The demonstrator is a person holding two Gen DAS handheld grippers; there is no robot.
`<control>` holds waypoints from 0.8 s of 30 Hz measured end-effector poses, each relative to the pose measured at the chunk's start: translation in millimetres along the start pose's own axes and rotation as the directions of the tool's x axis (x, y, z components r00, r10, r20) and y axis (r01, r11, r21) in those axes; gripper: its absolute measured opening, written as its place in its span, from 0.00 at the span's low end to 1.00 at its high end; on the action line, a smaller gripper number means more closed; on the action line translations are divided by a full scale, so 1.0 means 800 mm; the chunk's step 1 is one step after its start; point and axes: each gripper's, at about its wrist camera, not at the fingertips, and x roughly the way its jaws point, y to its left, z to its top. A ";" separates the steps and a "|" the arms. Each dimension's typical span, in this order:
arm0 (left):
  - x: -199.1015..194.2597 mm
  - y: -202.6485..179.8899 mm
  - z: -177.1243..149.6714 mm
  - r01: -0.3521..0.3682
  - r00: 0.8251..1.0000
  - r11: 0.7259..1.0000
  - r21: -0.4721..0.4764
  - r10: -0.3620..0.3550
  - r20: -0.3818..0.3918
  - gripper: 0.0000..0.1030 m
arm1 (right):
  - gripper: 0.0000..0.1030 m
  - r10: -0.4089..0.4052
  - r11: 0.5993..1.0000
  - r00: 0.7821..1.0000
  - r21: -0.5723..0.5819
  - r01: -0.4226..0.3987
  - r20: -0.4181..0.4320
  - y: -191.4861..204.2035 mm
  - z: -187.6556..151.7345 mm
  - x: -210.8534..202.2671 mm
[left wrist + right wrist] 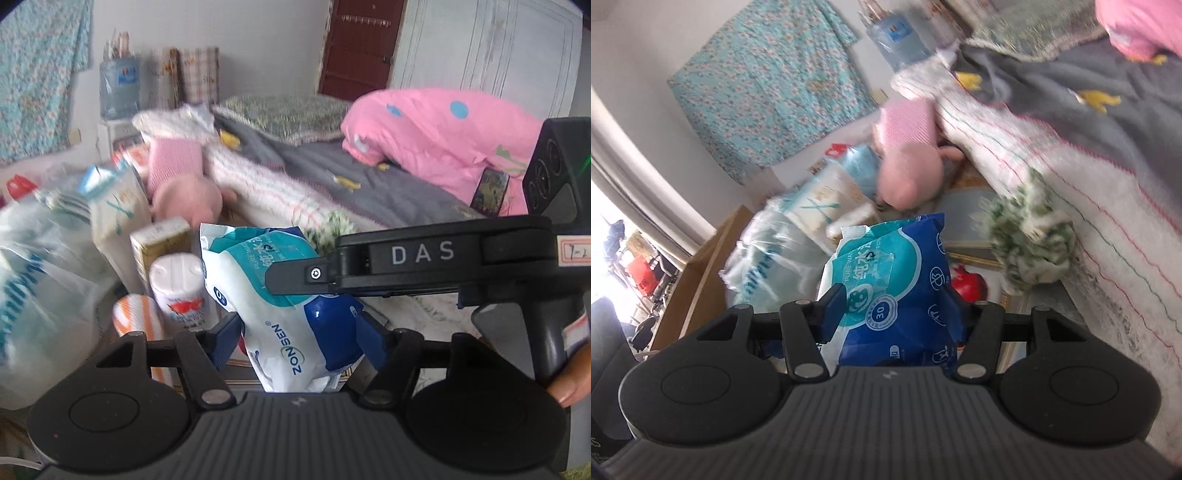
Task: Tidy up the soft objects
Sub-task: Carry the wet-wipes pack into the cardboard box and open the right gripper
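Observation:
A blue, teal and white pack of wet wipes (284, 306) is held up between both grippers beside the bed. My left gripper (297, 341) is shut on its lower end. My right gripper (892, 314) is shut on the same pack (897, 280), and its black body reaches in from the right in the left wrist view (424, 266). A pink plush toy (188, 199) lies beyond the pack against the bed's side; it also shows in the right wrist view (908, 173).
The bed (369, 184) with a grey blanket and pink quilt (443, 133) lies to the right. A clear plastic bag (40, 280), a tissue pack (118, 210), a box (162, 240), a white bottle (181, 291) and an orange-striped cloth (136, 317) crowd the left. A green-white cloth (1030, 240) hangs by the bed.

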 end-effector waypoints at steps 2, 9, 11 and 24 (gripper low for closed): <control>-0.020 -0.001 0.003 -0.030 0.999 1.000 0.002 0.029 0.033 0.67 | 0.53 0.022 0.999 1.000 -0.023 -0.022 0.017 0.014 0.003 -0.009; -0.099 0.035 0.021 -0.197 0.970 0.977 -0.079 0.206 0.130 0.67 | 0.53 0.185 0.970 0.983 -0.158 -0.183 0.004 0.095 0.031 0.000; -0.119 0.055 0.027 -0.258 0.951 0.960 -0.111 0.273 0.144 0.67 | 0.53 0.242 0.950 0.970 -0.200 -0.242 -0.023 0.130 0.041 0.016; -0.182 0.283 0.105 -0.541 0.836 0.801 -0.255 0.546 -0.055 0.67 | 0.54 0.395 0.840 0.838 -0.220 -0.495 -0.377 0.373 0.103 0.214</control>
